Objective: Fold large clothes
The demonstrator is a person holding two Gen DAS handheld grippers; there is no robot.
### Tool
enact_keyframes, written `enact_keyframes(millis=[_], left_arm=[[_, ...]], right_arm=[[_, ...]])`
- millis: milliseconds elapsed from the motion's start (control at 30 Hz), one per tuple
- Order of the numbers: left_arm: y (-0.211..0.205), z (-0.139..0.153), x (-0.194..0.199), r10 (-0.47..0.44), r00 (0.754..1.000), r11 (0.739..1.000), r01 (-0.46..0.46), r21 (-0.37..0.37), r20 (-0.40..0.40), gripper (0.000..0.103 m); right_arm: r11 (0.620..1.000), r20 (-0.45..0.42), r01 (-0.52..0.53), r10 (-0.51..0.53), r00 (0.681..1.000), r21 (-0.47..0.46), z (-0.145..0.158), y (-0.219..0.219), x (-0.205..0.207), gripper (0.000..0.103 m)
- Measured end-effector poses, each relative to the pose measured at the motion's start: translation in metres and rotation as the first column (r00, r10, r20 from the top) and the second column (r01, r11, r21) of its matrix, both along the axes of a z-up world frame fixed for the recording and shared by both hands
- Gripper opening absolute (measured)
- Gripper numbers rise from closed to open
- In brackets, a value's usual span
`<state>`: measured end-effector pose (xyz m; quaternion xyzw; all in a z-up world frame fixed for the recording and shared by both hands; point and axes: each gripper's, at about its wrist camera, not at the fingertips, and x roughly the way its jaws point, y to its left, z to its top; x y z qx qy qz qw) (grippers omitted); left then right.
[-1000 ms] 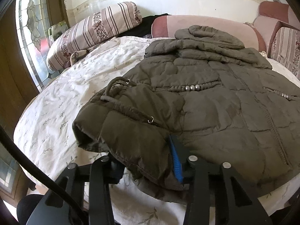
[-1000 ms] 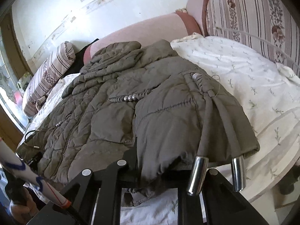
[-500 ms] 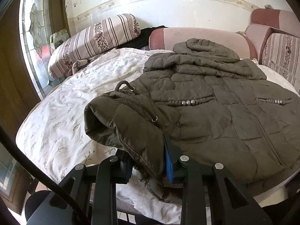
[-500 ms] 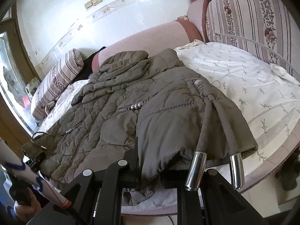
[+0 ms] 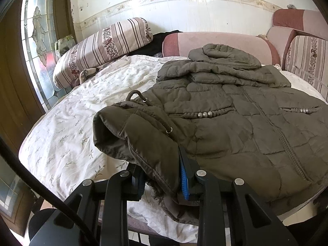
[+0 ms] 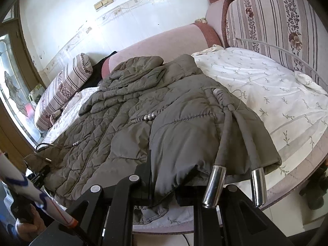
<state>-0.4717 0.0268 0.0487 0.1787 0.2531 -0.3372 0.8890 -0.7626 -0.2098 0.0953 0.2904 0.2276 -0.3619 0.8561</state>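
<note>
A large olive quilted hooded coat [image 5: 235,127] lies spread on the bed, hood toward the far headboard; it also fills the right wrist view [image 6: 127,123]. My left gripper [image 5: 162,180] is shut on the coat's lower left hem corner, lifted and folded over the body. My right gripper [image 6: 164,184] is shut on the lower right hem corner, also lifted. Two drawcords with metal tips [image 6: 213,186] hang over my right fingers.
The bed has a white floral sheet [image 5: 67,127] and a padded pink headboard [image 5: 215,43]. A striped bolster [image 5: 102,47] lies at the far left by a stained-glass window [image 5: 39,41]. Striped cushions [image 6: 276,20] stand on the right. The bed edge is just below both grippers.
Both grippers have risen and pulled back a little with the hem corners. The left corner stands higher off the sheet and folds further over the coat.
</note>
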Motion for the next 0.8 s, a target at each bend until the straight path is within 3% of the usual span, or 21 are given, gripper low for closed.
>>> enact_keyframes(millis=[800], left_arm=[[0.004,0.028,0.006,-0.027,0.999,0.998,0.025,-0.059,-0.023,0.026]], right_arm=[[1.0,0.015,0.002,-0.002,1.0,0.012,0.019,-0.004,-0.002,0.016]])
